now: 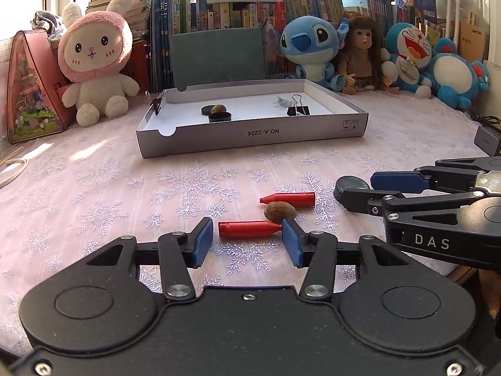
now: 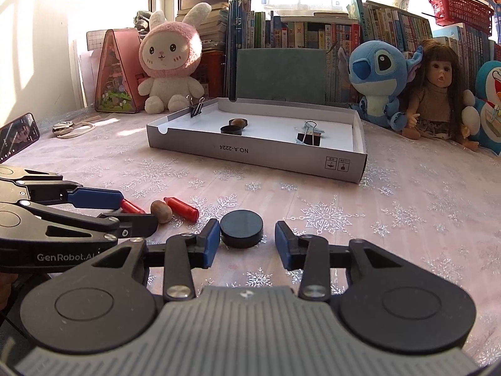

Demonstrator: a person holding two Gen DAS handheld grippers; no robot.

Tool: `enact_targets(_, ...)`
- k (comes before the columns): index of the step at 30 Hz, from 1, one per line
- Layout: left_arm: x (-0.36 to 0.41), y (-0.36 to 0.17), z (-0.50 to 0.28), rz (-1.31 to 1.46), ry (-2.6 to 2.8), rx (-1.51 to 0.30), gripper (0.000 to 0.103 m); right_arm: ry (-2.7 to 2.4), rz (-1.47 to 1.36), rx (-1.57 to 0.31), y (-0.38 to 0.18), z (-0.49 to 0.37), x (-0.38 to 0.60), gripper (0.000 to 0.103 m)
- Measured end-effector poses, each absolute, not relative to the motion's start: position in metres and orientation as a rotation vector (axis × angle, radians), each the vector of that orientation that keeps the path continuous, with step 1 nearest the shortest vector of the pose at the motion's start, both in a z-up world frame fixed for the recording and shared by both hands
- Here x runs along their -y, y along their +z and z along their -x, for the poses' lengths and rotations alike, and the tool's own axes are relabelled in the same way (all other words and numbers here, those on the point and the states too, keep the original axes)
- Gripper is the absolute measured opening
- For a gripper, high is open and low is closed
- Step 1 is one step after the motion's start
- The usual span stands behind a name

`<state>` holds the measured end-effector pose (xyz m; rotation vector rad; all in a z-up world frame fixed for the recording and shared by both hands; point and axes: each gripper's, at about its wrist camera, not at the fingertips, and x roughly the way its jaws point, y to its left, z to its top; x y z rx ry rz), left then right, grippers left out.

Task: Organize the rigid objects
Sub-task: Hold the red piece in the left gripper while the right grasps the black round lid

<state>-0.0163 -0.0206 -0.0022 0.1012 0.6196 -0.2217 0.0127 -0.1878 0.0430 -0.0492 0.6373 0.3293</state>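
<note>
"NO.A-2224" is printed upside down on the box (image 1: pixel 250 131) at frame centre; "DAS" and "GenRobot.AI" are read on the gripper bodies. The left gripper (image 1: pixel 247 241) is seen released, a red tube (image 1: pixel 249 229) lying between its pads, its tip against the right pad. The right gripper (image 2: pixel 245 244) is released around a black disc (image 2: pixel 241 228), which touches only the left pad. A nut (image 1: pixel 279 210) and second tube (image 1: pixel 288 200) lie just beyond. Binder clips (image 1: pixel 299 105), discs and a nut are held in the box; plush toys (image 1: pixel 94 53) and books (image 1: pixel 219 12) are ranged behind.

Sunlight pours through windows (image 2: pixel 125 3) at the upper left onto a pink snowflake-patterned counter (image 2: pixel 407 194); packed books (image 1: pixel 238 15) and plush toys (image 1: pixel 94 53) line the back.
</note>
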Motion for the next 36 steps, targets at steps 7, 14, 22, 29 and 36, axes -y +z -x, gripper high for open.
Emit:
enact_targets(7, 0.018, -0.004, 0.015, -0.107, -0.205, -0.609, 0.047, 0.314, 0.05, -0.622, 0.041, -0.014, 0.184, 0.059)
enact_targets(14, 0.015, -0.005, 0.013, -0.087, -0.191, -0.604, 0.047, 0.264, 0.084, -0.589, 0.038, -0.011, 0.177, 0.064)
enact_targets(22, 0.015, -0.007, 0.014, -0.063, -0.174, -0.598, 0.043, 0.225, 0.084, -0.575, 0.034, -0.01, 0.171, 0.065)
enact_targets(29, 0.015, -0.006, 0.011, -0.043, -0.16, -0.599, 0.042, 0.203, 0.074, -0.552, 0.032, -0.006, 0.164, 0.065)
enact_targets(36, 0.012, -0.003, 0.007, -0.022, -0.146, -0.603, 0.042, 0.199, 0.065, -0.555, 0.031, -0.007, 0.163, 0.045)
